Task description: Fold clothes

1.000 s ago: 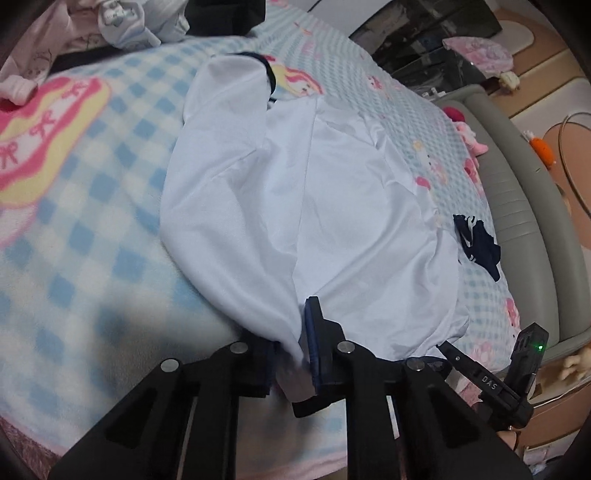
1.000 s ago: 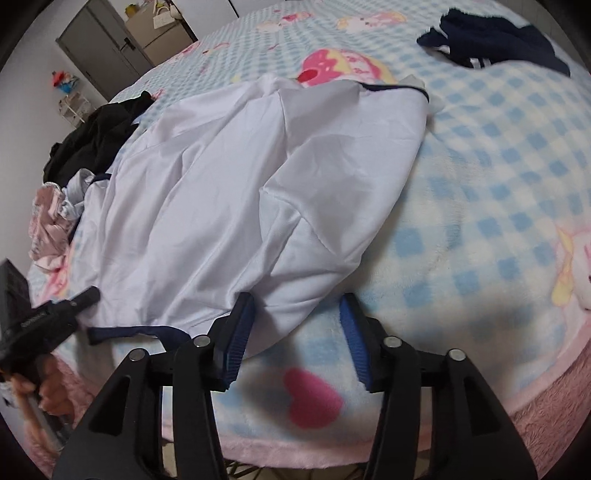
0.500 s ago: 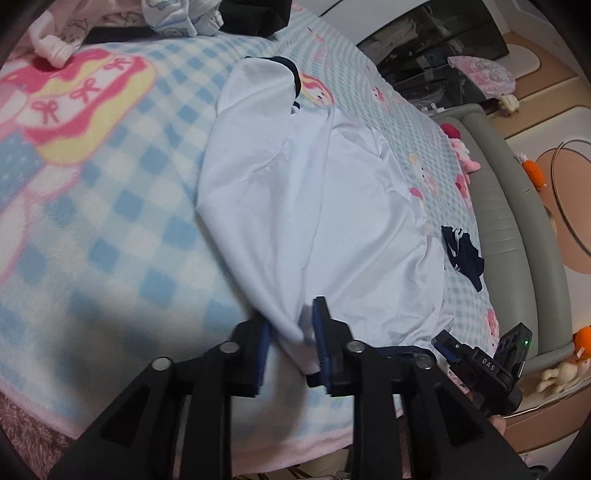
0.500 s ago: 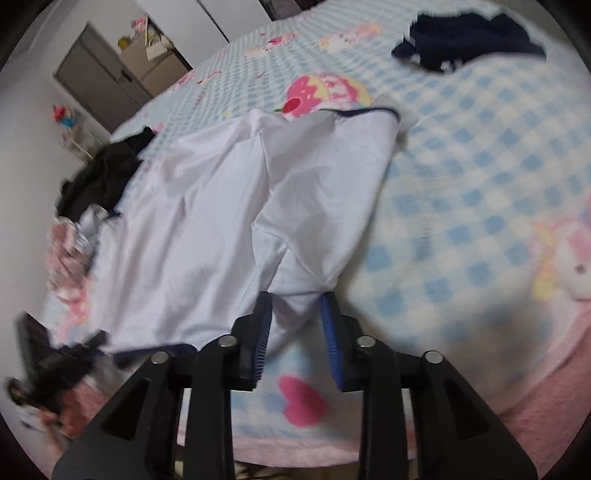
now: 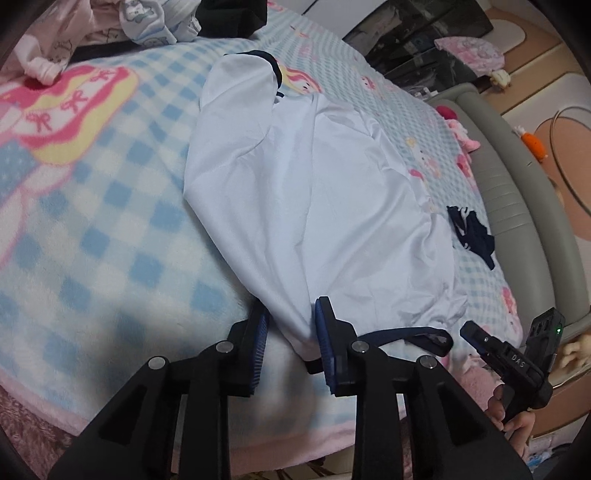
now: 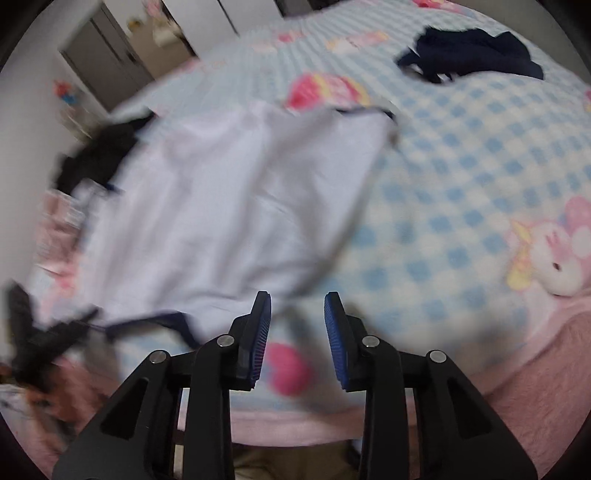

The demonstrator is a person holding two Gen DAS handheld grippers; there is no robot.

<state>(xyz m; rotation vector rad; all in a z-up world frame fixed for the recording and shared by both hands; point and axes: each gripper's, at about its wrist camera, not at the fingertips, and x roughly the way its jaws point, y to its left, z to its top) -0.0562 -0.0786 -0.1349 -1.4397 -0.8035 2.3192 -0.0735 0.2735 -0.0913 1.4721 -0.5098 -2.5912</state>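
Note:
A white shirt (image 5: 332, 192) with navy trim lies spread on the blue checked blanket (image 5: 92, 229). My left gripper (image 5: 291, 332) is at its near folded edge. That fold hangs between the blue pads and touches the right one only; the jaws are closing. In the blurred right wrist view the shirt (image 6: 229, 206) lies up and to the left. My right gripper (image 6: 297, 325) sits just short of the shirt's near edge. Its jaws are opening, and only the blanket's pink heart (image 6: 288, 369) shows between them.
A crumpled navy garment (image 5: 472, 236) (image 6: 469, 55) lies on the blanket beyond the shirt. A pile of pink and white clothes (image 5: 140, 26) and a black garment (image 6: 96, 162) sit at the far side. A grey padded bed edge (image 5: 517, 192) runs along the right.
The left jaws, shut on the shirt's fold a second ago, have parted. The right jaws narrowed around the shirt's edge, then drew back and up off it.

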